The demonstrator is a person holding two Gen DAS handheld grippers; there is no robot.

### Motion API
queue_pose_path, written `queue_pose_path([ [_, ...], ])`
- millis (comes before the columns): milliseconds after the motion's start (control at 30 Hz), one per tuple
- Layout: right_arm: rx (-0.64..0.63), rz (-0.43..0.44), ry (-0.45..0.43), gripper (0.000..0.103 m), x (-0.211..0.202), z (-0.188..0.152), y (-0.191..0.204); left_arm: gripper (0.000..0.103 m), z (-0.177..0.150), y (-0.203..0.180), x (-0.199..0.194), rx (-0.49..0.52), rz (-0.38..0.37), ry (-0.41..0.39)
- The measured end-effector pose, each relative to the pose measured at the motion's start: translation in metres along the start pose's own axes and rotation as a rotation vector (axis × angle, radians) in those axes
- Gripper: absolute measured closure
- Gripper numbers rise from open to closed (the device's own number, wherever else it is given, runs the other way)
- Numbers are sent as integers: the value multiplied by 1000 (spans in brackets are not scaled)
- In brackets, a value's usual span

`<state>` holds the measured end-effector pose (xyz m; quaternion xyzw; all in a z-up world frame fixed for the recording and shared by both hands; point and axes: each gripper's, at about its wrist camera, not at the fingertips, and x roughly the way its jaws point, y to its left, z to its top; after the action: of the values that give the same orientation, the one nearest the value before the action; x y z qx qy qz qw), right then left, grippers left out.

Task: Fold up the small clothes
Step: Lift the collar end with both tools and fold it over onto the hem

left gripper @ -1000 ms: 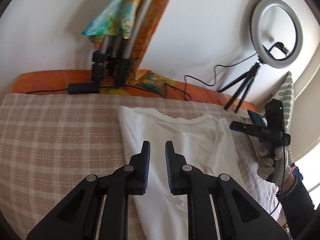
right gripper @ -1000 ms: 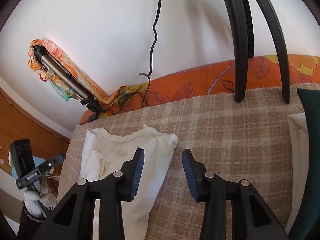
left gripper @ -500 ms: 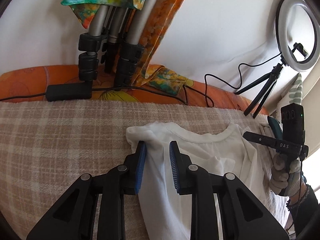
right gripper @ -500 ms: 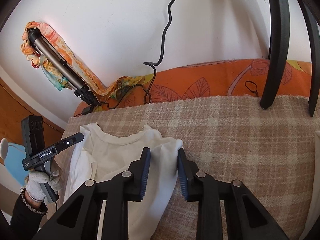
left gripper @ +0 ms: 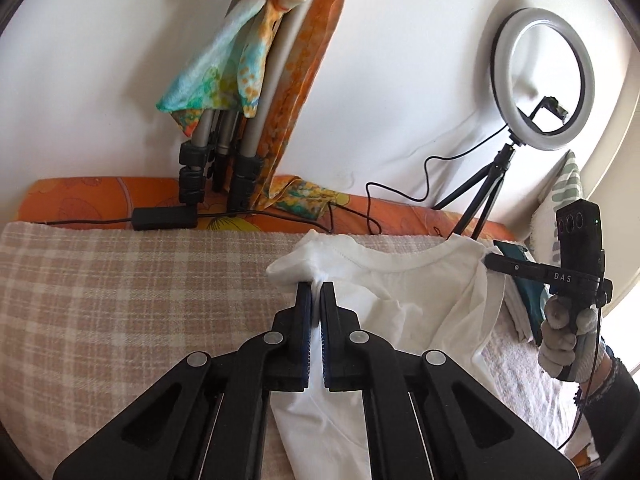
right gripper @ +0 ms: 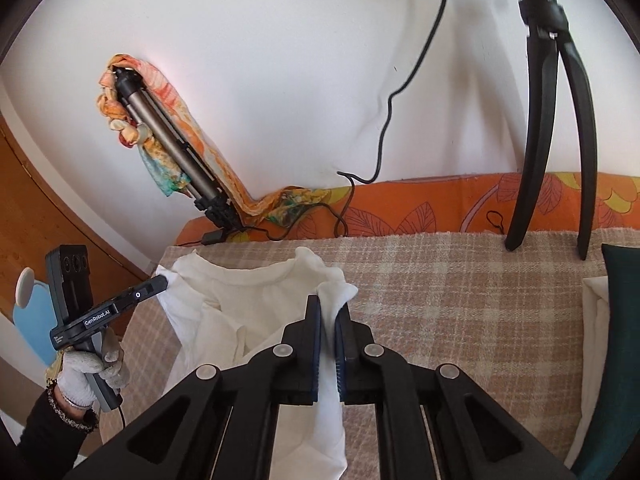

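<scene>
1. White shirt (left gripper: 400,300) lies on the checked blanket (left gripper: 120,300).
2. The left claw (left gripper: 316,292) pinches one shoulder tight.
3. The right claw (right gripper: 328,304) pinches the other shoulder.

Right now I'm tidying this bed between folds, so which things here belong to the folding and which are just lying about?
Part of the job:
- white T-shirt, pinched at both shoulders
- left claw, shut on it
- right claw, shut on it

Just lying about:
- ring light on its tripod
- folded tripod wrapped in a colourful scarf
- black cable
- dark teal cloth
</scene>
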<state>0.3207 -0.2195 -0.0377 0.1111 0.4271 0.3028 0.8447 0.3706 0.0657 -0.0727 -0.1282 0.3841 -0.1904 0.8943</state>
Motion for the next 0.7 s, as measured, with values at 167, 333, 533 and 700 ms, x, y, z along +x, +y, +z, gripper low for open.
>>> queue_pose_path([
  [167,-37,9,-30,100,-41,-17,30,100,-14,-25,-41,48,10,-41],
  [333,-84,0,-33,100,-79,-51,60,100,-38,-41,-80,69,17,-59],
  [533,-126,-21,-29,100,-117,-109,85,100,-89,-64,-114,89,24,-55],
  [700,-161,-57,-1,100,-128,-166,95,100,-142,-71,-126,100,40,-5],
])
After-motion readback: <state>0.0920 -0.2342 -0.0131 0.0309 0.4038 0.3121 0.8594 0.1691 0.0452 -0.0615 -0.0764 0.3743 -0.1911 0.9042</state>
